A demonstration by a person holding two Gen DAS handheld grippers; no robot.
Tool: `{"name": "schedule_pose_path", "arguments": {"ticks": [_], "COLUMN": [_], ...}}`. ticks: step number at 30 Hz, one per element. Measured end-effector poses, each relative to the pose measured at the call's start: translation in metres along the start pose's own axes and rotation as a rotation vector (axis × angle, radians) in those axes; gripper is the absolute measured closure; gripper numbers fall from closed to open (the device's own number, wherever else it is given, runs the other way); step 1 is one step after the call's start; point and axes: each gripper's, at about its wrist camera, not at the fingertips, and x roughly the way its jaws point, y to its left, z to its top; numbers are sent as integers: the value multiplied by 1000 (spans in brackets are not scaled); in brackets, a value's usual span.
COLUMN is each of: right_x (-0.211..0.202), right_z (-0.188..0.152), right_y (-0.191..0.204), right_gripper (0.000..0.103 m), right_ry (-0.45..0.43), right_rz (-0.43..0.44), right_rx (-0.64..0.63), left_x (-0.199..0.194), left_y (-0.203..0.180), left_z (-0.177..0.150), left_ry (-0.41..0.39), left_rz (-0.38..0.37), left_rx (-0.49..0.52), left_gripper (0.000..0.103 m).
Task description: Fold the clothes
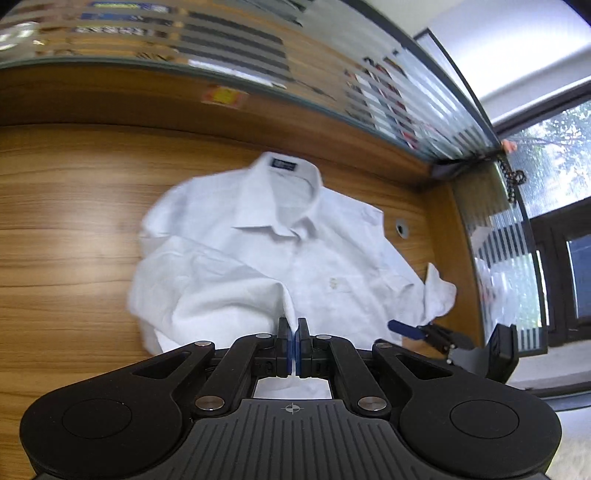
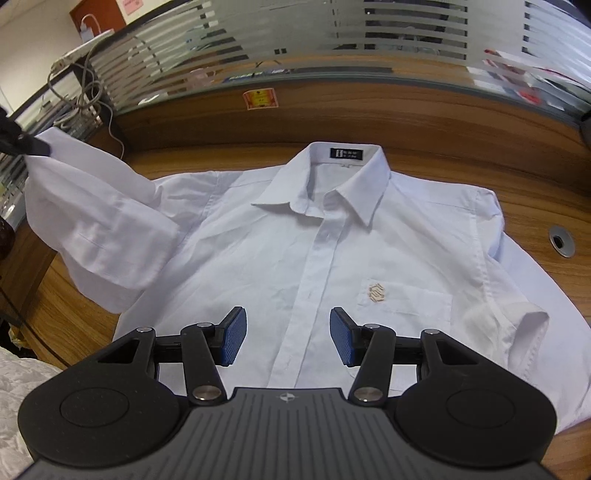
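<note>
- On the surface, my left gripper pinches the shirt sleeve, lifted.
- Right gripper hovers spread wide, empty.
- Fabric looks soft, light; I'd grip hems.

Wooden desk, frosted glass partition, yellow sticker, grommet

One white short-sleeved shirt. One wooden tabletop. One cable grommet, right. One sticker, far panel. Two grippers.
</note>
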Motion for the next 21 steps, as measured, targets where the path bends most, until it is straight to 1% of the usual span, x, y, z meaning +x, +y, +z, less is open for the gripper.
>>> {"name": "schedule_pose_path", "arguments": {"ticks": [3, 8, 12, 15, 16, 17, 18, 20, 21], "right_x": [-8, -17, -20, -19, -18, -15, -12, -7, -5], "right_z": [-6, -18, -25, -29, -30, -30, -30, -29, -29], "right_y": [-7, -18, -28, -36, -38, -39, -40, -42, -43], "right_gripper": [47, 47, 47, 47, 47, 47, 47, 47, 47], "right_ry": [-15, -25, -25, -19, -16, -10, -5, 5, 11], "right_rz": [-11, -34, -47, -56, -58, -57, -55, -53, -51], "right_rx": [26, 61, 95, 117, 121, 121, 120, 118, 118], "left_x": [22, 49, 66, 77, 80, 82, 83, 84, 82], "left_y": [-23, -50, -59, -60, -59, -57, -55, -52, -51], "left_z": [10, 19, 22, 22, 22, 22, 21, 19, 17], "left_ry": [35, 79, 85, 76, 70, 61, 49, 25, 12], "left_rz": [21, 10, 6, 13, 15, 20, 27, 44, 55], "left_rx": [37, 80, 92, 81, 74, 66, 59, 50, 53], "left_gripper": [99, 99, 99, 99, 96, 88, 85, 70, 66]}}
